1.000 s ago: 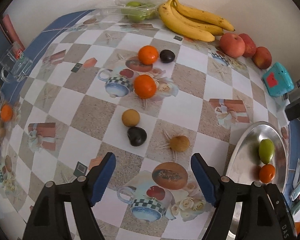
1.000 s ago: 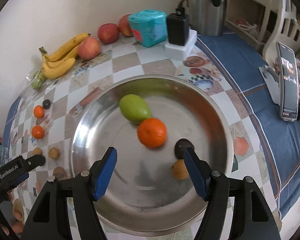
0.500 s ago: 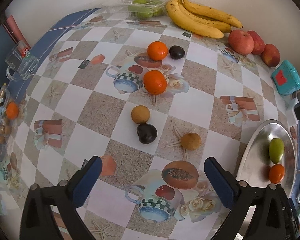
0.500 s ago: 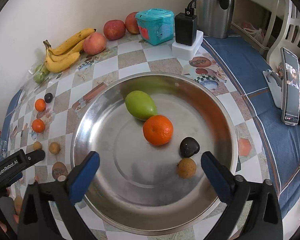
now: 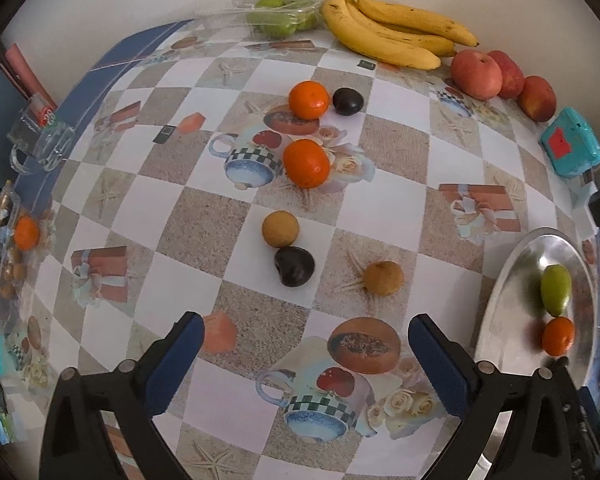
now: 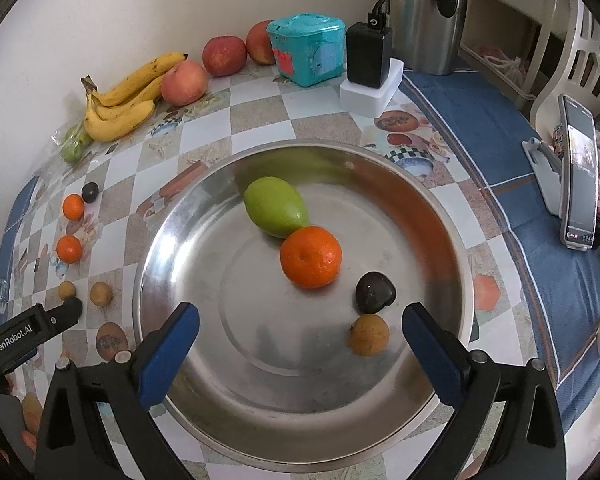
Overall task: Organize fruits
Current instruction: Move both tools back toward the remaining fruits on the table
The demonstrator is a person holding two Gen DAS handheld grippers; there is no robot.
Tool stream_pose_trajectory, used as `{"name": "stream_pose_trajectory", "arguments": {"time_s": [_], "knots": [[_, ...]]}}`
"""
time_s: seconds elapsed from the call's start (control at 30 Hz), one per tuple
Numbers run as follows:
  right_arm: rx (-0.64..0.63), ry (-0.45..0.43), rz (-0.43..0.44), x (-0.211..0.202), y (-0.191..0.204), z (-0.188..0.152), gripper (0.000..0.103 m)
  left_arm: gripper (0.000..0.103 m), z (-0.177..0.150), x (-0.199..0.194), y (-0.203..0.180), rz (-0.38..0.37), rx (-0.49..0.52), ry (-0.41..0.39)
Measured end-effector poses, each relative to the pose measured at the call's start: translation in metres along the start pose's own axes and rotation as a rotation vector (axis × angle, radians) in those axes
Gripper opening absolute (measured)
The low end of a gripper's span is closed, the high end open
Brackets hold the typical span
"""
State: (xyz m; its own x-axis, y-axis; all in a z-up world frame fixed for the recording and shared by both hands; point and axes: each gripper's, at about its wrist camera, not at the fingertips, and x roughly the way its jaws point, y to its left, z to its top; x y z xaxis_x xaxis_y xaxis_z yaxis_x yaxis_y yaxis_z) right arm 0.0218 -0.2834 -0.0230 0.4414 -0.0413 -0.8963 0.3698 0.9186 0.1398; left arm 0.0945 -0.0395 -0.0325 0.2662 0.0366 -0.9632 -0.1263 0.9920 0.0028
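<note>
Brown fruit between right tool tips

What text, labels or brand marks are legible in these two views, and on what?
"GenRobot.AI": white label on the black left gripper, seen in the right wrist view.
Red sticker on the teal plastic box: no text legible.
Screen of the upright phone in its stand: too small and blurred.
Red label inside the clear glass mug: blurred.
Lettering at the lower right of the left wrist view: cut off, unreadable.

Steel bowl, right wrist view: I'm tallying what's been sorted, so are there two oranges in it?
No: the steel bowl holds one orange, beside a green fruit, a dark fruit and a small brown fruit.
</note>
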Motion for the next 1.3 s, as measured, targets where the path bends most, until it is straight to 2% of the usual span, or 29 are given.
{"name": "stream_pose_trajectory", "arguments": {"time_s": [0.17, 0.43, 0.57, 0.87, 1.07, 1.3], "knots": [[-0.028, -0.005, 0.002, -0.002, 0.005, -0.001, 0.101, 0.103, 0.008, -0.007, 0.004, 0.007, 0.021, -0.027], [-0.056, -0.017, 0.078, -0.007, 0.027, 0.0, 0.101, 0.103, 0.031, -0.015, 0.033, 0.061, 0.035, -0.096], [-0.081, -0.015, 0.112, -0.006, 0.046, 0.001, 0.101, 0.103, 0.04, -0.012, 0.05, 0.086, 0.034, -0.106], [-0.09, -0.031, 0.148, -0.003, 0.077, 0.014, 0.101, 0.103, 0.06, -0.004, 0.097, 0.127, -0.039, -0.11], [-0.108, -0.031, 0.203, 0.001, 0.105, 0.023, 0.101, 0.103, 0.066, 0.005, 0.111, 0.093, -0.069, -0.089], [-0.203, -0.016, 0.262, 0.007, 0.143, 0.024, 0.101, 0.103, 0.071, 0.012, 0.114, 0.042, -0.094, -0.079]]}}
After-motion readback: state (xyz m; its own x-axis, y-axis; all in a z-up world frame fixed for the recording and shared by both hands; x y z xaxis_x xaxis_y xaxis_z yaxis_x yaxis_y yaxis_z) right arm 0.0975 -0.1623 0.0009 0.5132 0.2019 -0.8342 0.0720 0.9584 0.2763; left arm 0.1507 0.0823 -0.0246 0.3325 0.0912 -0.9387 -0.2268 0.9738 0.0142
